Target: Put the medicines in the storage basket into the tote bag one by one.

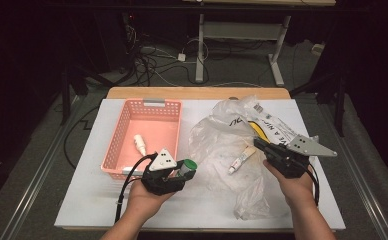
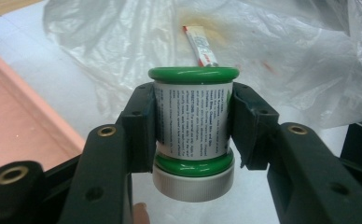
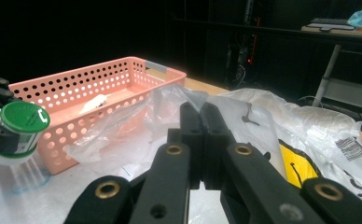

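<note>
Black jaws of the left gripper are clamping a small round jar by its sides, just beside the pink perforated basket. Glossy green rims are banding its printed white label; its axis is lying level, pointing toward the crinkled clear bag. Jaws of the right gripper are pressing together, holding nothing.

Quick count of what was on the tabletop: one pink basket, one small white bottle inside it, one green-capped jar, one little tube, a couple of crumpled plastic bags, and two tongs, left and right.
</note>
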Available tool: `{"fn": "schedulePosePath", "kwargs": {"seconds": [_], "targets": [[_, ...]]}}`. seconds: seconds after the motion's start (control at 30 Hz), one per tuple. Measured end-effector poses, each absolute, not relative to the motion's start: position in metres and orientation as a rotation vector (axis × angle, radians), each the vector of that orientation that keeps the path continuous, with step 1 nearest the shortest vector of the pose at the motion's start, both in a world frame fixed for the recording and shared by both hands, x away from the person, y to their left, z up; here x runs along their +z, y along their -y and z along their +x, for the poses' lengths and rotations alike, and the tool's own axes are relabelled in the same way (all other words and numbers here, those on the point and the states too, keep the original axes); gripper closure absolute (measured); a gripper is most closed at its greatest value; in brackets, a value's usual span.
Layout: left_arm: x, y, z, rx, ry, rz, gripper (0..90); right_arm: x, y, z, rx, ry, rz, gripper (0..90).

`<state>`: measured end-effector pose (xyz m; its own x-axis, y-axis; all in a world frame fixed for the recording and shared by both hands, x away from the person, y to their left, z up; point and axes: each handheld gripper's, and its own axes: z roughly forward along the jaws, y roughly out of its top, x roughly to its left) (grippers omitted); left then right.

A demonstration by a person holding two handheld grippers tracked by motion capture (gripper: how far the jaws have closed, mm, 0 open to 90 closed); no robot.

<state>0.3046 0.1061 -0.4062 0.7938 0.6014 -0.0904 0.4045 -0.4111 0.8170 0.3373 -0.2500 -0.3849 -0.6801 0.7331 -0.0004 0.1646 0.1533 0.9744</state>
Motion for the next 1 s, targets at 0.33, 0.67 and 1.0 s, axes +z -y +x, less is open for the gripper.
{"fn": "schedulePosePath", "kwargs": {"seconds": [0.33,0.67,1.0], "targets": [[-0.412,-0.089,0.301,0.244,-0.712,2.075,54.4,-0.385,0.249,0.337,1.553,-1.960,0.851,90.0],[-0.418,-0.071,0.301,0.222,-0.688,2.091,54.3,-0.385,0.249,0.337,1.548,-1.962,0.844,90.0],[-0.416,-0.047,0.306,0.234,-0.659,2.094,54.4,-0.386,0.248,0.337,1.549,-1.963,0.844,90.0]]}}
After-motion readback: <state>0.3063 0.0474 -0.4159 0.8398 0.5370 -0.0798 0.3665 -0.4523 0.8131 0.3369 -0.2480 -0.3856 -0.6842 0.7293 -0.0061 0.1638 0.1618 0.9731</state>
